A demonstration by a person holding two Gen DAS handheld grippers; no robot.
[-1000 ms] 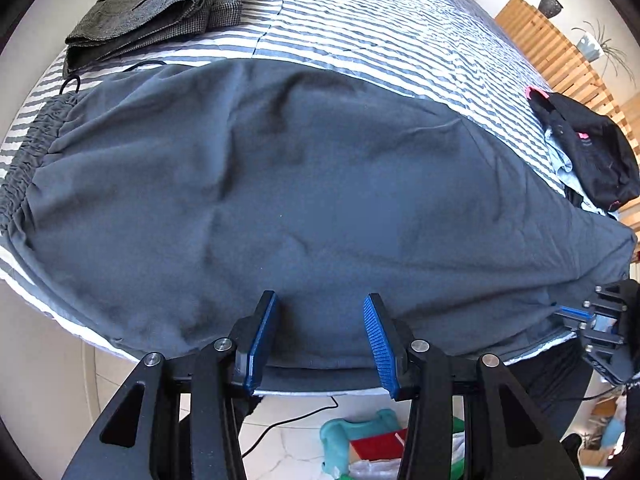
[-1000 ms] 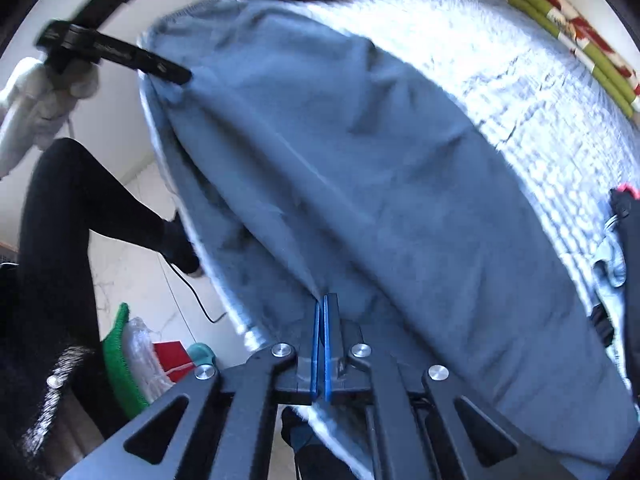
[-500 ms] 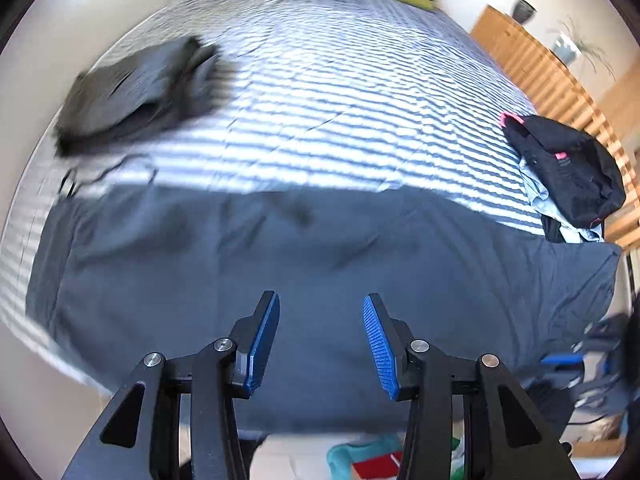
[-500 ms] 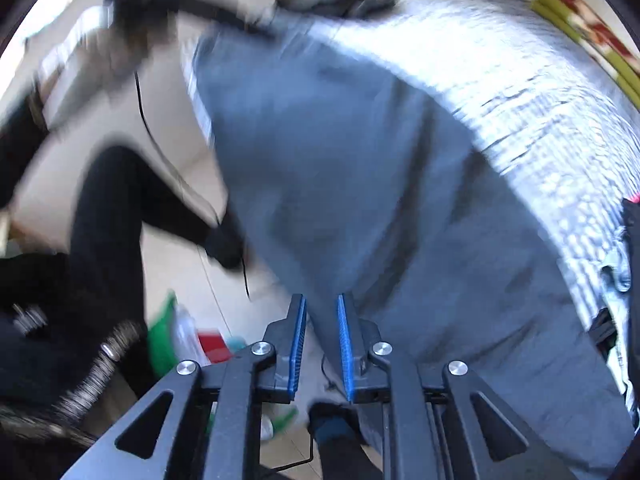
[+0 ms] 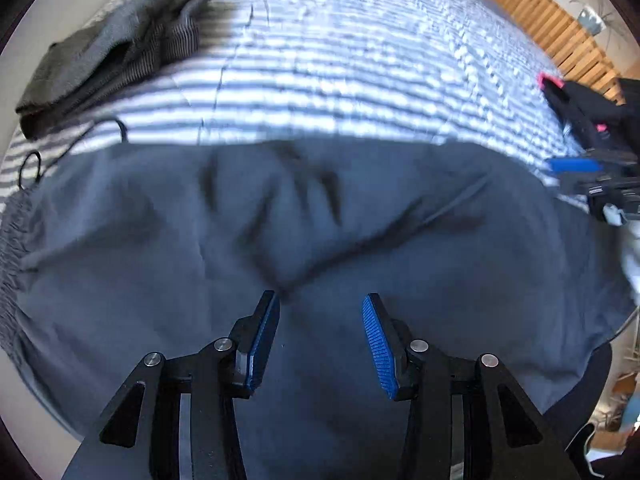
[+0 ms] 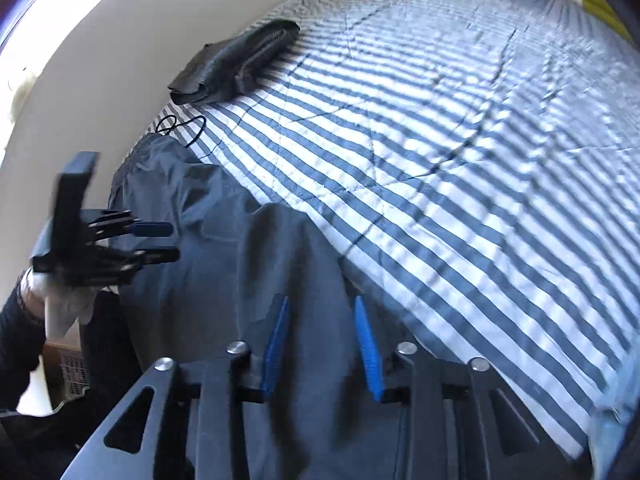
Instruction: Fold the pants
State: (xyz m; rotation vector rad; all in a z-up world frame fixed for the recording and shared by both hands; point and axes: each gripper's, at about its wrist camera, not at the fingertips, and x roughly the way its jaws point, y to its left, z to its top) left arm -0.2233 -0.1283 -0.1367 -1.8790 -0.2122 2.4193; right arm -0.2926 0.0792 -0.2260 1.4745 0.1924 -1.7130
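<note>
Lying along the near edge of the blue-and-white striped bed [image 6: 460,168], the dark grey fabric pants [image 5: 320,240] are seen rumpled. The left hand-held gripper [image 5: 320,336] is held apart, empty, above them; the right hand-held gripper [image 6: 322,344] is opening, gripping nothing. A folded grey garment [image 5: 116,52] is left well apart, with bare bedspread between.

One pants [image 5: 320,240]; two hand-held grippers; one folded garment [image 5: 116,52]

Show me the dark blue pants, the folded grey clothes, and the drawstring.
dark blue pants [image 5: 360,248], left wrist view, wrinkled middle.
folded grey clothes [image 5: 116,56], left wrist view, top layer.
drawstring [image 6: 188,128], right wrist view, looped cord.
</note>
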